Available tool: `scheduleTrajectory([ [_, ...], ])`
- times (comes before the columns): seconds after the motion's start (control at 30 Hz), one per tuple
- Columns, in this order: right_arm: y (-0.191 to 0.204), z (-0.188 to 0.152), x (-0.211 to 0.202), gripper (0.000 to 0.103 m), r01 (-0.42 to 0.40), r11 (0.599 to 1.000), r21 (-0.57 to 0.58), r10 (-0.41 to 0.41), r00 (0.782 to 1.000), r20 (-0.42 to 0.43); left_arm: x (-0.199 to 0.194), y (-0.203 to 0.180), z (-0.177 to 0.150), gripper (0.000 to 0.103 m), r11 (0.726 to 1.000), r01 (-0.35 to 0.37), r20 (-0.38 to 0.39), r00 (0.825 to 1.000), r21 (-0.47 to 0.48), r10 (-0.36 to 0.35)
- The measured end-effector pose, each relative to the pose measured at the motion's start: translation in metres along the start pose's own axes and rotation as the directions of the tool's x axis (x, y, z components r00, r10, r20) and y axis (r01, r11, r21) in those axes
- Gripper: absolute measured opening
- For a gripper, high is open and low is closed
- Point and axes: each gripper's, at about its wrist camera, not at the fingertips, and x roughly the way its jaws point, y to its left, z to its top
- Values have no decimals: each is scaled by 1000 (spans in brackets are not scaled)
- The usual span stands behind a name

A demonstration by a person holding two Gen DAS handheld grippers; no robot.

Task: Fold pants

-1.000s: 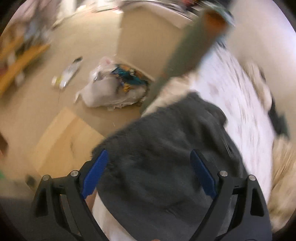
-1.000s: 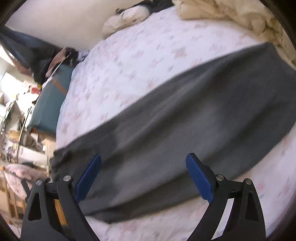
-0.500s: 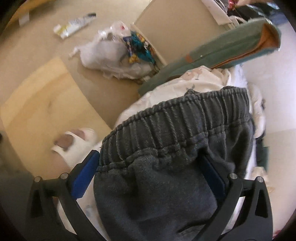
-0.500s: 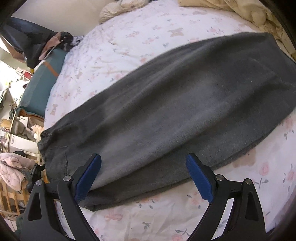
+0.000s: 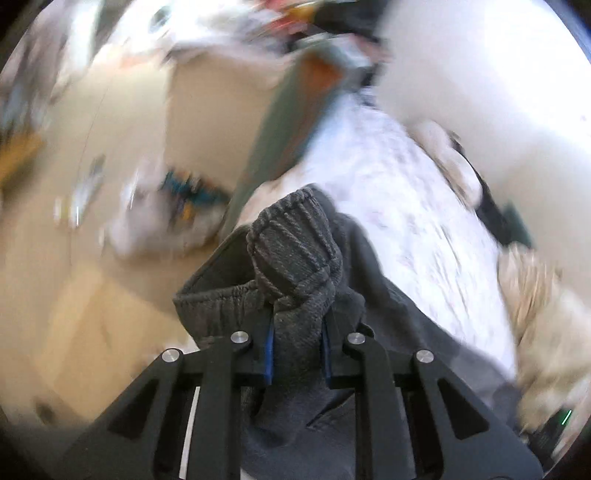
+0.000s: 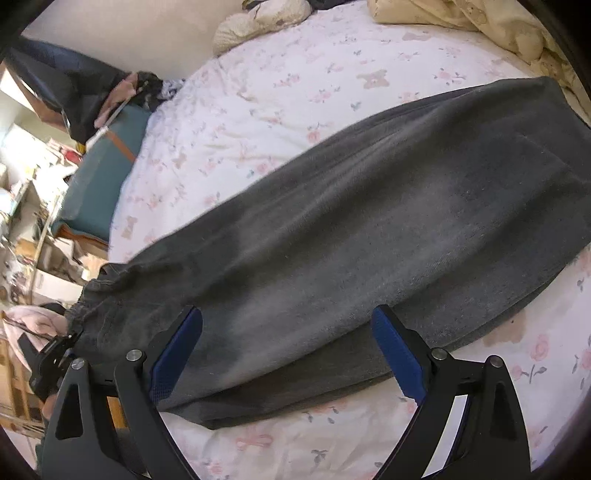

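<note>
Left gripper: my jaws are pinched nearly together on a bunched fold of the ribbed elastic waistband — the cloth stands up between my blue pads and puffs out above them.

Right gripper: my jaws are spread wide with nothing between them. My fingertips hang over the near edge of the cloth; I cannot tell whether they touch it.

Pants: dark grey sweatpants, lying long and flat across the bed in my right view. They run from the gathered waist end at lower left to the far end at upper right. One layer lies over the other, the lower one showing along the near edge.

Waist end: it sits at the edge of the bed, and in my right view my other gripper shows there, right at the gathered edge.

Bed sheet: white with small pink flowers and bears — the pants rest on it.

Cream blanket: heaped at the far top of the bed, close to the far end of the pants.

Teal cushion: against the bed's left side, apart from the pants.

Floor: beige, left of the bed in my left view, badly blurred, with a white bag lying near the bed's corner.
</note>
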Motion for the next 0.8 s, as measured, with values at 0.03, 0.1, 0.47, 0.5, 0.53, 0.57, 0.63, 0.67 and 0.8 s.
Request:
scheduleTrajectory([
  [0.03, -4, 1, -5, 95, -16, 1000, 24, 16, 1000, 5, -10, -17, 2, 15, 998, 15, 19, 1000, 56, -16],
  [0.1, -9, 3, -12, 95, -50, 996, 68, 50, 999, 14, -23, -45, 4, 15, 991, 14, 41, 999, 134, -20],
  [0.47, -63, 28, -64, 95, -91, 964, 248, 55, 987, 149, -8, -237, -58, 15, 828, 38, -28, 999, 559, -27],
  [0.5, -68, 31, -70, 95, -91, 961, 259, 49, 985, 166, -2, -255, -71, 15, 800, 40, -39, 999, 599, -21],
  [0.53, -71, 32, -74, 95, -92, 960, 265, 46, 984, 175, 7, -271, -85, 15, 777, 48, -59, 998, 628, -13],
  [0.57, -77, 34, -79, 95, -93, 957, 276, 40, 981, 191, 13, -284, -97, 15, 755, 45, -68, 998, 654, 0],
  [0.63, -86, 37, -86, 95, -97, 950, 295, 35, 977, 210, 32, -312, -138, 15, 669, 29, -80, 996, 743, 46],
  [0.67, -90, 38, -88, 95, -101, 946, 307, 33, 976, 216, 44, -322, -157, 15, 637, 32, -96, 993, 770, 65],
  [0.8, -99, 41, -90, 95, -95, 942, 323, 23, 975, 220, 97, -328, -212, 16, 667, 154, -314, 941, 729, 125],
])
